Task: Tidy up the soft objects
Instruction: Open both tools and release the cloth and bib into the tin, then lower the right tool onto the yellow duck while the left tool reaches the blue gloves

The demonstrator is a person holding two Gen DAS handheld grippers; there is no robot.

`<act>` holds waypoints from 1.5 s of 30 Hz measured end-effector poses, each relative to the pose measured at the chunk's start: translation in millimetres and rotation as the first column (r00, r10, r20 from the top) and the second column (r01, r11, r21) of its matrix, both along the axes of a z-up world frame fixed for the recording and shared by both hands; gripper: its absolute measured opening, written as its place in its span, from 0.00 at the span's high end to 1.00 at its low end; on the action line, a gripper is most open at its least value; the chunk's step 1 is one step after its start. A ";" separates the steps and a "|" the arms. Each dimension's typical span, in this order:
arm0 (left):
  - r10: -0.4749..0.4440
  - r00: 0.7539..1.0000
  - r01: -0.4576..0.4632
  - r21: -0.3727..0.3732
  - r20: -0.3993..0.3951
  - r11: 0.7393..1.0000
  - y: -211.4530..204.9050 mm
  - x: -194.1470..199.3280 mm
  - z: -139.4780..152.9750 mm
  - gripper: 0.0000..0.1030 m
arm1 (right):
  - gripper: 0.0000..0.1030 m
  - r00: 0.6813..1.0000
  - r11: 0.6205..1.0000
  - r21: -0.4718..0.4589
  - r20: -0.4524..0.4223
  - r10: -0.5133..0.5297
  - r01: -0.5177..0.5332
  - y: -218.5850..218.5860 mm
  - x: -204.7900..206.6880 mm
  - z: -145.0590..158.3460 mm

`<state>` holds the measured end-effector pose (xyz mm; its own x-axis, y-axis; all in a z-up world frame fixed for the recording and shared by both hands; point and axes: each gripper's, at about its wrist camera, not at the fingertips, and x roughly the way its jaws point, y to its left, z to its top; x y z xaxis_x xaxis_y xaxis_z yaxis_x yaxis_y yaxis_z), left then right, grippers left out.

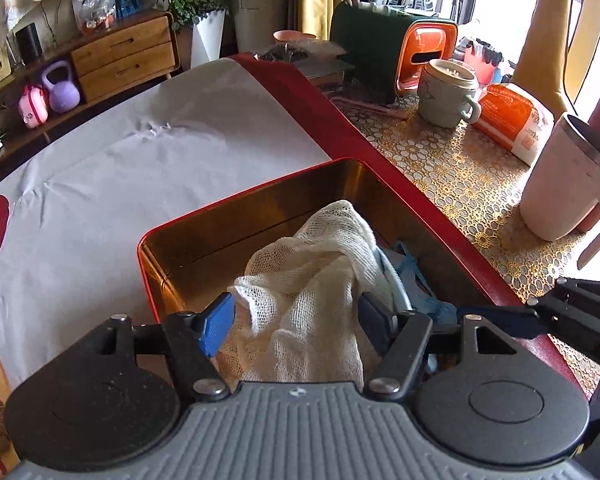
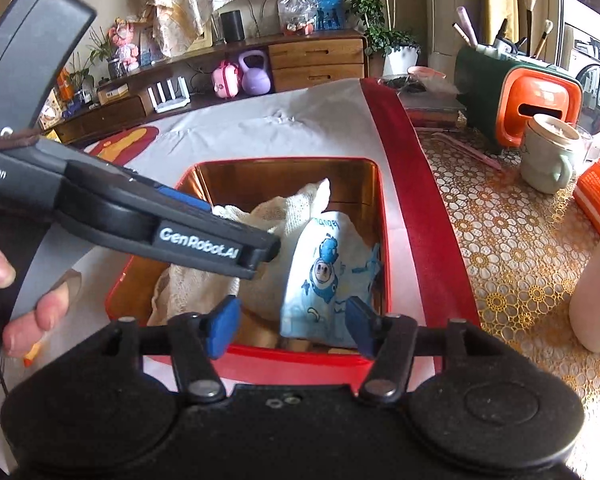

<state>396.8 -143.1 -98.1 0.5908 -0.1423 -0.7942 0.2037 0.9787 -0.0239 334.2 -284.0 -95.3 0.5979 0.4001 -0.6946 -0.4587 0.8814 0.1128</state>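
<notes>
A red tin box (image 1: 242, 197) with a gold inside stands on the table. A cream mesh cloth (image 1: 312, 280) lies bunched in it. My left gripper (image 1: 296, 326) hangs over the near end of the box, open, with the cloth between its blue pads (image 1: 216, 328) and untouched by them. The right wrist view shows the same box (image 2: 280, 159), the cloth (image 2: 268, 216) and a white pouch with blue cartoon print (image 2: 328, 280) beside it. My right gripper (image 2: 291, 326) is open at the box's near rim, pouch just ahead. The left gripper (image 2: 265, 257) reaches in from the left, held by a hand (image 2: 40, 308).
The box rests on a white sheet (image 1: 140, 152) with a red border (image 1: 340, 120). To the right on a lace cloth stand a pale green mug (image 1: 446, 94), a white tumbler (image 1: 560, 184), an orange packet (image 1: 512, 116) and a green organiser (image 1: 364, 40). A wooden sideboard (image 1: 124, 56) stands behind.
</notes>
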 end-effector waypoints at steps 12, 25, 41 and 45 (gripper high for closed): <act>0.020 0.997 -0.016 -0.052 0.077 0.999 25.9 -55.5 43.6 0.30 | 0.33 0.999 0.998 0.062 0.033 -0.022 0.020 -8.6 -27.9 32.7; 0.058 0.986 -0.041 -0.104 0.158 0.994 58.0 -129.5 82.5 0.21 | 0.15 0.995 0.993 0.116 0.102 -0.008 -0.004 3.4 -73.8 72.2; 0.194 0.960 -0.163 -0.156 0.204 0.974 150.8 -211.0 94.9 0.13 | 0.01 0.988 0.986 0.132 0.130 0.086 -0.103 57.6 -117.0 87.2; 0.234 0.951 -0.201 -0.171 0.202 0.964 175.9 -222.3 90.5 0.01 | 0.01 0.985 0.984 0.123 0.127 0.115 -0.130 77.1 -121.8 83.7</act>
<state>174.5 32.8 -7.5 0.7768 -0.0961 -0.6224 0.0025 0.9888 -0.1495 212.5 -206.9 -11.7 0.6140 0.5581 -0.5581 -0.5794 0.7989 0.1615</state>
